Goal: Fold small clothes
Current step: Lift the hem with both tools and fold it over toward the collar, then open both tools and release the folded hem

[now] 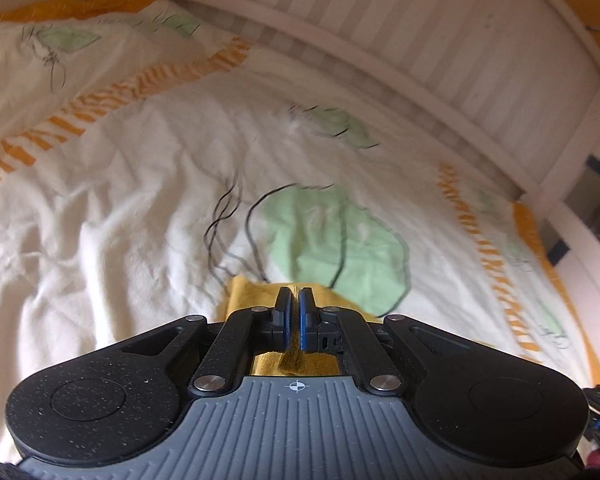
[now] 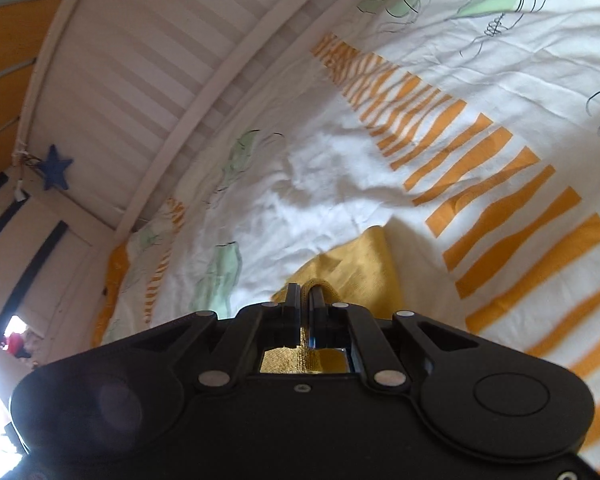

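Here, yellow garment (image 1: 246,294) pinched in both tools

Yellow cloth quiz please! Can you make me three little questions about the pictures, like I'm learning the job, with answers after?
1. True or false: both grippers are shut on the yellow cloth.
2. What is the cloth lying over? A) a wooden floor B) a white bed cover with green and orange prints C) a metal sink
3. Fill in: a blue ____ hangs on the white slatted rail.

Key
1. True. The left gripper and the right gripper each pinch yellow fabric between the fingers.
2. B, the bed cover.
3. star, on the rail.
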A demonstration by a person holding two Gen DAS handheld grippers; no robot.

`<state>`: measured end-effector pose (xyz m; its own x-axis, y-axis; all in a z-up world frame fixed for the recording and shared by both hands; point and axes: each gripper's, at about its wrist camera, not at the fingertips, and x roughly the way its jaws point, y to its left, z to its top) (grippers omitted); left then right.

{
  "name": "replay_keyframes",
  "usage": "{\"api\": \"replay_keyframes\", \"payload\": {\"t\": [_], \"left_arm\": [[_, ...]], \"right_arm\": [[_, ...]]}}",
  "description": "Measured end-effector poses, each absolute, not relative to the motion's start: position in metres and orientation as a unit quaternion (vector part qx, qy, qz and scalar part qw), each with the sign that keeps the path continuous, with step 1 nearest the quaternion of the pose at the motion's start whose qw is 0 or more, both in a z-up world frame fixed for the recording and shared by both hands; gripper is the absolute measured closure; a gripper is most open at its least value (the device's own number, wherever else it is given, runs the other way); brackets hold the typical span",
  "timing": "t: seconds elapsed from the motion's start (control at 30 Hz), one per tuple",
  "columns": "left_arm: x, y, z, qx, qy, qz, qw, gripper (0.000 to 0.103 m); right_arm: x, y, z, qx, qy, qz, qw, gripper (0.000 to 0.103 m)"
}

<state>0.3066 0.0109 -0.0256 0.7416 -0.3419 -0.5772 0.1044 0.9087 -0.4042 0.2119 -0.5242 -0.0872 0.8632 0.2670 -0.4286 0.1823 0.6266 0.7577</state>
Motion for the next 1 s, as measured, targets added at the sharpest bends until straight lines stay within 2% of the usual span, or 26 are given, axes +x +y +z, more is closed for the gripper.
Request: {"api": "replay_keyframes", "payload": {"t": [0.1,0.17,0.27,0.3,0.33,0.37,0.43,0.53,0.73,1.0], "left_arm": [[0.321,0.010,-0.042,-0.173,0.360,-0.106,0.911,0.097],[0.327,0.012,-0.050,-0.175,0.366,-0.090,0.909,0.095],[0.333,0.018,-0.054,-0.181,0.372,-0.075,0.907,0.091],[0.332,0.020,-0.053,-0.178,0.370,-0.072,0.909,0.079],[0.330,0.021,-0.050,-0.172,0.364,-0.070,0.913,0.069],[0.326,0.020,-0.047,-0.161,0.358,-0.070,0.917,0.069],[0.319,0.015,-0.039,-0.134,0.350,-0.074,0.924,0.068],[0.305,0.005,-0.029,-0.099,0.344,-0.091,0.929,0.062],[0.269,-0.017,-0.014,-0.064,0.363,-0.148,0.918,0.062],[0.220,-0.026,0.011,-0.066,0.374,-0.200,0.903,0.060]], "right_arm": [[0.227,-0.526,-0.097,0.430,0.272,0.018,0.861,0.092],[0.233,-0.528,-0.103,0.429,0.275,0.006,0.860,0.084],[0.236,-0.528,-0.104,0.406,0.272,-0.019,0.872,0.082],[0.236,-0.528,-0.103,0.395,0.271,-0.024,0.878,0.081],[0.235,-0.527,-0.100,0.381,0.269,-0.030,0.884,0.071],[0.234,-0.525,-0.096,0.366,0.268,-0.036,0.891,0.056],[0.230,-0.520,-0.088,0.336,0.263,-0.041,0.904,0.049],[0.223,-0.507,-0.074,0.291,0.259,-0.037,0.920,0.049],[0.212,-0.466,-0.058,0.212,0.292,0.010,0.933,0.049],[0.179,-0.426,-0.042,0.203,0.328,0.065,0.920,0.048]]}}
